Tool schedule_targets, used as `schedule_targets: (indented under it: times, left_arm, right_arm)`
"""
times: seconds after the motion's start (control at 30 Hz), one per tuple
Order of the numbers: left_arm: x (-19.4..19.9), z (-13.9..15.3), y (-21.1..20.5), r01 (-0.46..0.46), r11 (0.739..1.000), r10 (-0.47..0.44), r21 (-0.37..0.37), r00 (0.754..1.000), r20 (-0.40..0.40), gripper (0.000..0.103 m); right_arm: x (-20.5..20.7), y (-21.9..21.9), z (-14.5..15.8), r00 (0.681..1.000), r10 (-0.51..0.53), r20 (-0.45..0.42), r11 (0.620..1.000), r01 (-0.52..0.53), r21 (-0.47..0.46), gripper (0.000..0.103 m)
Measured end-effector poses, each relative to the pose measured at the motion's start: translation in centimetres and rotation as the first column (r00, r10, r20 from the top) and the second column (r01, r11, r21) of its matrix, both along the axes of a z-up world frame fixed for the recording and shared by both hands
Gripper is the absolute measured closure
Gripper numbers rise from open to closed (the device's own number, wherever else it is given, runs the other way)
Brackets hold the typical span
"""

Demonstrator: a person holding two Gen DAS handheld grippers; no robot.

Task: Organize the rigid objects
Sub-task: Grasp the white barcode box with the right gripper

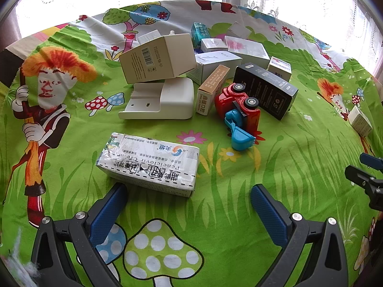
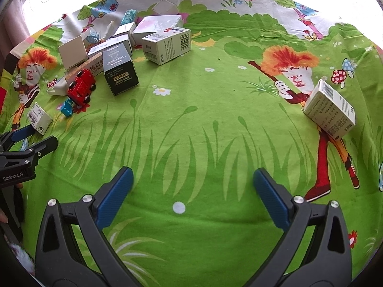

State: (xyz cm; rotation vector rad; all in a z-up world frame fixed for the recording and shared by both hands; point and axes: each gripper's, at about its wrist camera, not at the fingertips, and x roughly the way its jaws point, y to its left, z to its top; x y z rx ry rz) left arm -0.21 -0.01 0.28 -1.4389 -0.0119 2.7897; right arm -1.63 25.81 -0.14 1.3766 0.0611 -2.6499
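Note:
A white cream box point(image 1: 149, 163) lies on the cartoon cloth just ahead of my open left gripper point(image 1: 189, 191), near its left finger. Behind it a pile holds a beige carton point(image 1: 158, 58), a white plastic holder point(image 1: 160, 99), a tan box point(image 1: 211, 88), a black box point(image 1: 265, 89) and a tipped red toy truck point(image 1: 239, 110) with a blue scoop. My right gripper point(image 2: 192, 179) is open and empty over bare cloth. A white box point(image 2: 330, 110) lies to its right. The pile, with the red truck point(image 2: 81, 87) and black box point(image 2: 119, 71), sits at far left.
More small white boxes point(image 1: 246, 47) and a teal box point(image 1: 199, 32) lie at the back of the pile. A white medicine box point(image 2: 167, 44) lies beside it. The left gripper shows at the right wrist view's left edge point(image 2: 26, 153). A bright curtained window runs behind the table.

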Motion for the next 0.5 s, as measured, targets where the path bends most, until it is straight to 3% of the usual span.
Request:
schedule_targets:
  times: [0.2, 0.4, 0.5]
  left_arm:
    - [0.3, -0.2, 0.0, 0.003, 1.000, -0.003, 0.000, 1.000, 0.003, 0.000]
    - [0.2, -0.2, 0.1, 0.003, 1.000, -0.003, -0.001, 1.000, 0.003, 0.000]
    - [0.2, -0.2, 0.1, 0.004, 1.000, -0.004, -0.001, 1.000, 0.003, 0.000]
  right_arm:
    - [0.2, 6.1, 2.9, 0.994, 0.006, -0.108, 0.998, 0.001, 0.064, 0.007]
    - [-4.9, 12.6, 2.5, 0.989, 0.131, -0.071, 0.978, -0.117, 0.170, 0.007]
    - [-7.3, 14.7, 2.2, 0.989, 0.139, -0.053, 0.983, -0.131, 0.131, 0.007]
